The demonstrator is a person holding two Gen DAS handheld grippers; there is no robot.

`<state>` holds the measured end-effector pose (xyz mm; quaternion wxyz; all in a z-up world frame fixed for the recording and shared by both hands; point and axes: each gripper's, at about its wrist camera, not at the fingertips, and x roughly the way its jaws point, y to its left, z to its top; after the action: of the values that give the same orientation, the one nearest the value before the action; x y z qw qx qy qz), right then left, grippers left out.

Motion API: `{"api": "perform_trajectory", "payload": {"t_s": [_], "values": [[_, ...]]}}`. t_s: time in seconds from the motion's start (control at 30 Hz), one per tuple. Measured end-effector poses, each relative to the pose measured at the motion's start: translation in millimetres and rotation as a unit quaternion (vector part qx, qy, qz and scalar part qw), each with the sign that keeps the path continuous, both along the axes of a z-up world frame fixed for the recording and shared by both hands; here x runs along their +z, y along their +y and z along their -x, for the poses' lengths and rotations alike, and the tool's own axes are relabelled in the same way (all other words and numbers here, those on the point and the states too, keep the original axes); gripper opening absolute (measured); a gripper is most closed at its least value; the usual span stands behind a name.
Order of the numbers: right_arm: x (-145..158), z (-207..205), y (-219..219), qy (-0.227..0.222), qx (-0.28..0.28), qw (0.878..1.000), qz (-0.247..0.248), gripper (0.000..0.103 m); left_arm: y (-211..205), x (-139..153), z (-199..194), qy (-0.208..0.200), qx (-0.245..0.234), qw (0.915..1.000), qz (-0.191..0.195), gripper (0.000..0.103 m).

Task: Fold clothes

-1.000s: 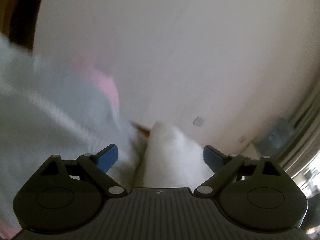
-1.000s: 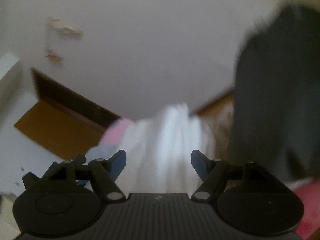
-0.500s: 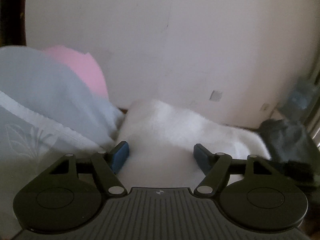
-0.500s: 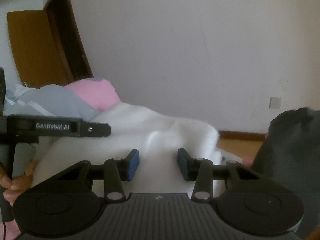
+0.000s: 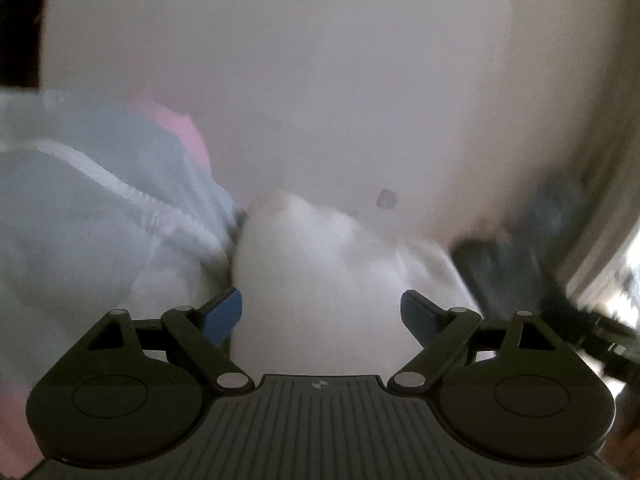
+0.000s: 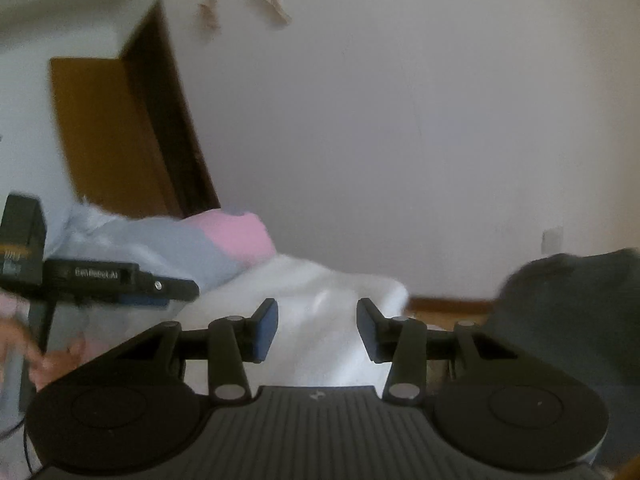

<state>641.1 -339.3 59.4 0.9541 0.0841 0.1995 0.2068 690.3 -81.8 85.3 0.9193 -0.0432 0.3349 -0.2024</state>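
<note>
Left wrist view is showing a white garment (image 5: 320, 280), blurred, bunching up in a soft mound straight ahead of the left hand-held gripper (image 5: 322, 314). Its blue-padded fingers (image 5: 224, 314) are standing wide apart, with the cloth lying between and beyond them; whether the pads are touching it I cannot tell. Just left of the white garment a pale blue cloth (image 5: 100, 208) with a white stripe is piling up, and a pink cloth (image 5: 184, 136) is peeking out behind it. To the right a dark garment (image 5: 520, 256) is lying just beside the white one, smeared by motion. A plain white wall (image 5: 320, 60) is filling the background.

Right wrist view is showing the same white garment (image 6: 316, 320) spreading out under and past the right hand-held gripper (image 6: 317, 330), whose fingers (image 6: 266, 330) are parted with a clear gap, gripping nothing. The blue cloth (image 6: 160, 244) and pink cloth (image 6: 236, 236) are lying to its left, the dark garment (image 6: 568, 320) is heaping up at the right. At the left edge the other gripper (image 6: 100, 280) is reaching in sideways, with a blurred hand (image 6: 36, 352) below it. Behind, a brown door (image 6: 112, 136) is standing open against the wall (image 6: 380, 120), and a strip of wooden floor (image 6: 448, 310) is showing past the white garment.
</note>
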Motion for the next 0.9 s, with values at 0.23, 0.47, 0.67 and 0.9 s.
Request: {"api": "perform_trajectory", "payload": {"t_s": [0.23, 0.47, 0.67, 0.9], "values": [[-52.9, 37.4, 52.7, 0.073, -0.001, 0.994, 0.086, 0.046, -9.2, -49.0, 47.0, 0.023, 0.009, 0.996, -0.085, 0.087], [-33.2, 116.5, 58.5, 0.126, -0.099, 0.985, 0.064, 0.047, 57.2, -15.2, 142.8, 0.054, 0.052, 0.9971, 0.013, 0.095], [9.0, 226.3, 87.0, 0.167, -0.152, 0.97, 0.087, 0.069, 115.6, 18.5, 261.1, 0.034, 0.049, 0.9981, 0.016, 0.103], [74.6, 334.7, 120.0, 0.178, -0.227, 0.953, 0.096, 0.103, 152.1, 56.3, 336.6, 0.017, 0.066, 0.9974, 0.022, 0.103]]}}
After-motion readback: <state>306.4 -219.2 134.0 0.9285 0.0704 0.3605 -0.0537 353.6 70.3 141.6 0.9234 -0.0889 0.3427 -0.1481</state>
